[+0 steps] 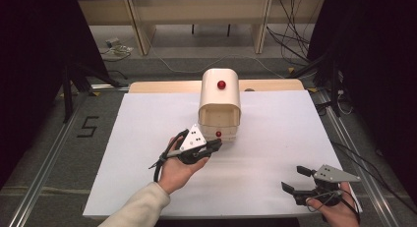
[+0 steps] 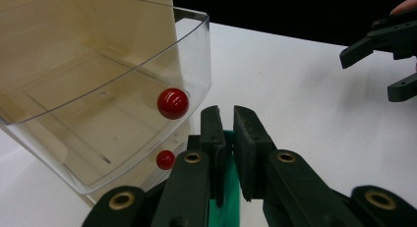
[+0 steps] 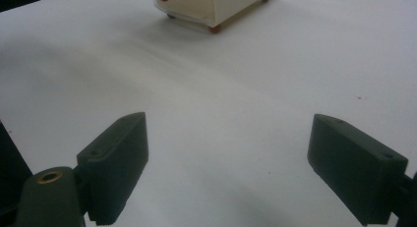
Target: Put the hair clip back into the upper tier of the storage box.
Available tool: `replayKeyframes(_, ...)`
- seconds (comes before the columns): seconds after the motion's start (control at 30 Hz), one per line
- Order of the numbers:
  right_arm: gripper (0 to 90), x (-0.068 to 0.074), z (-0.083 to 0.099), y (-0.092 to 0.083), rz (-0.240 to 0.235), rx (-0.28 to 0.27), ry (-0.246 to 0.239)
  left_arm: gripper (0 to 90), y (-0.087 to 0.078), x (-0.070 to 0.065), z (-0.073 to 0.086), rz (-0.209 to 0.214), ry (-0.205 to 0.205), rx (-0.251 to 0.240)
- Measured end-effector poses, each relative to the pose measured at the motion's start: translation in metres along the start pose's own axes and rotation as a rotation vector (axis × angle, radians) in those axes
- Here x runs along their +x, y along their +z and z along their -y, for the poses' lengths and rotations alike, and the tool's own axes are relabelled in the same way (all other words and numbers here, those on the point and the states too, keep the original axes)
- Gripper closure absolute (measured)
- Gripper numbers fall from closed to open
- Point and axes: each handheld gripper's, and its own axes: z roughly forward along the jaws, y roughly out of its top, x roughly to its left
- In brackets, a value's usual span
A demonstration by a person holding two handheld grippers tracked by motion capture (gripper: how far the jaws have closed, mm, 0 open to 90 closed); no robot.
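Green piece point(image 2: 222, 207) sits clamped in left gripper point(image 2: 227, 121) just beside the cream box's point(image 1: 220, 106) clear drawer point(image 2: 123, 89), apparently for loading; right gripper point(image 1: 301, 179) idles near right, jaws apart, empty.

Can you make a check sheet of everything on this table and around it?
Surface: white table top, bare.
Job's things: cream bread box, clear flap ajar, red knob.
Clutter: nothing seen.
Grippers: left gripper shut on a green thing beside the box; right gripper open over bare table.
Cables: loose black cables on the floor behind.
Surroundings: wooden shelf, dark curtains.
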Motion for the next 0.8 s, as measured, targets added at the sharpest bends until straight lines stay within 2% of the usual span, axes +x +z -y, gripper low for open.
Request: replayKeyframes(0.8,16.4,-0.0001,0.0001,0.0003,0.001,-0.001,0.003,83.0,-0.0062,0.0048,-0.0067,-0.015,-0.001,-0.023)
